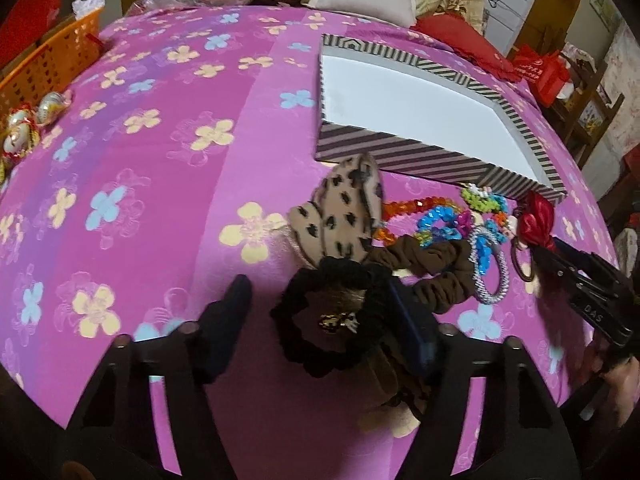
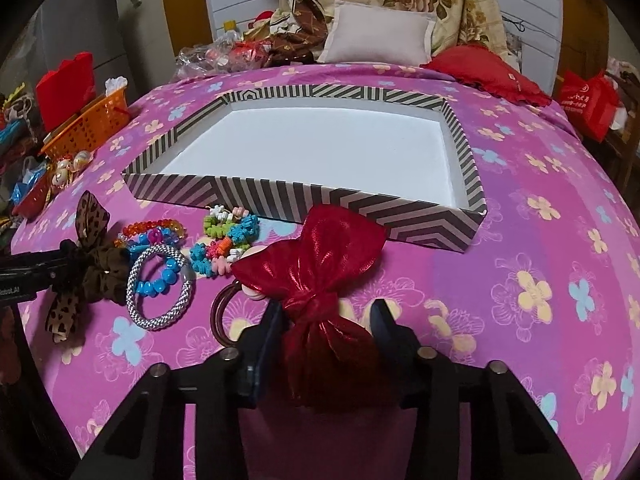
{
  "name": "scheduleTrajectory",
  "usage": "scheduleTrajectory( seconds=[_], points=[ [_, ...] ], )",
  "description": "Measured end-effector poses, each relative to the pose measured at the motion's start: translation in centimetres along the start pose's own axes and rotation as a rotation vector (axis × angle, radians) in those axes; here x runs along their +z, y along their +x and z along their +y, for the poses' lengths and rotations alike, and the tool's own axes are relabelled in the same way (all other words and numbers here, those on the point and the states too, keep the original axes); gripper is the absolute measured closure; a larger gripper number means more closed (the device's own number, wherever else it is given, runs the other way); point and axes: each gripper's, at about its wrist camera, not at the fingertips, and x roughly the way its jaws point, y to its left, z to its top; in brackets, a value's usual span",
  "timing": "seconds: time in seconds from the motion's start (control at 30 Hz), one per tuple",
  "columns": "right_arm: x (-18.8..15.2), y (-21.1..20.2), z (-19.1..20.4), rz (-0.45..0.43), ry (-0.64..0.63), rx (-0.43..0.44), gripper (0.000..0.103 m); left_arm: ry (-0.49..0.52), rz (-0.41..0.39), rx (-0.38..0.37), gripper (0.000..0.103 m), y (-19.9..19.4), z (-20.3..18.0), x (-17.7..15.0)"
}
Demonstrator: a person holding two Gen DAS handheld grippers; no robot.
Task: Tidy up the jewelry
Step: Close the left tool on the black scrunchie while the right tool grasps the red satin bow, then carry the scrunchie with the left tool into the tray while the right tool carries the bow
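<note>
**Hair ties and bangles heaped in front of striped box on bed**

Red bow [image 2: 320,280] w/ brown ring [image 2: 224,316] sits between right gripper [image 2: 328,344] fingers; jaws part open, left pad touching the knot, right pad w/ a small gap beside it. Not a firm clamp as far as the view shows. Bow's upper loop lies against the front wall of the box [image 2: 280,196].

Left gripper [image 1: 320,312] jaws wide open around the black scrunchie [image 1: 332,312]; right finger [image 1: 412,332] pressing its edge, left finger [image 1: 224,320] well apart from it. Can't tell if scrunchie is lifted. Leopard bow [image 1: 340,216] just beyond it, brown scrunchie [image 1: 432,264] touching to the right.

Rest of pile, all near box front: silver bangle [image 2: 160,288] w/ blue beads [image 2: 160,284] inside it, orange bead bracelet [image 2: 156,228] behind, multicolour flower band [image 2: 224,240] between bangle and red bow.

Box: black/white stripes outside, white inside, open top, resting flat on the pink floral bedspread [image 2: 520,280].

Further out: orange basket [image 2: 88,128] at bed's left edge, grey pillow [image 2: 376,36] and red cushion [image 2: 488,68] at the far end, red bag [image 2: 588,100] off to the right.
</note>
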Motion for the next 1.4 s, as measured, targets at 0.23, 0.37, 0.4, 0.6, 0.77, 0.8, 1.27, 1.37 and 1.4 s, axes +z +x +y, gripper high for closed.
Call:
scheduleTrajectory(
  seconds=[0.23,0.37,0.4,0.6,0.77,0.8,1.27,1.37,1.4],
  points=[
    [-0.1,-0.5,0.5,-0.008,-0.008,0.007,0.08,0.031,-0.002,-0.051,0.087,-0.8,-1.1,-0.1],
    [0.0,-1.6,1.0,-0.036,-0.01,0.013,0.082,0.02,-0.002,-0.088,0.094,-1.8,-0.6,0.1],
    [0.1,-1.9,1.0,-0.043,-0.008,0.016,0.082,0.019,-0.006,-0.096,0.095,-2.2,-0.4,0.1],
    [0.3,-3.2,1.4,-0.068,-0.004,0.024,0.082,0.028,-0.055,-0.094,0.095,-4.4,-0.2,0.4],
    [0.6,-3.9,1.5,-0.08,0.002,0.026,0.082,0.034,-0.079,-0.097,0.095,-5.4,-0.2,0.6],
    [0.6,-4.0,1.5,-0.084,0.004,0.027,0.082,0.035,-0.079,-0.101,0.095,-5.6,-0.2,0.7],
    [0.6,-4.4,0.9,-0.09,0.021,0.029,0.082,-0.072,-0.063,-0.192,0.095,-6.7,2.8,1.7],
    [0.7,-4.5,0.9,-0.092,0.025,0.033,0.082,-0.081,-0.064,-0.205,0.095,-7.1,3.1,2.0],
    [0.7,-4.5,0.9,-0.094,0.024,0.034,0.082,-0.077,-0.067,-0.202,0.095,-7.2,3.0,2.1]
  ],
)
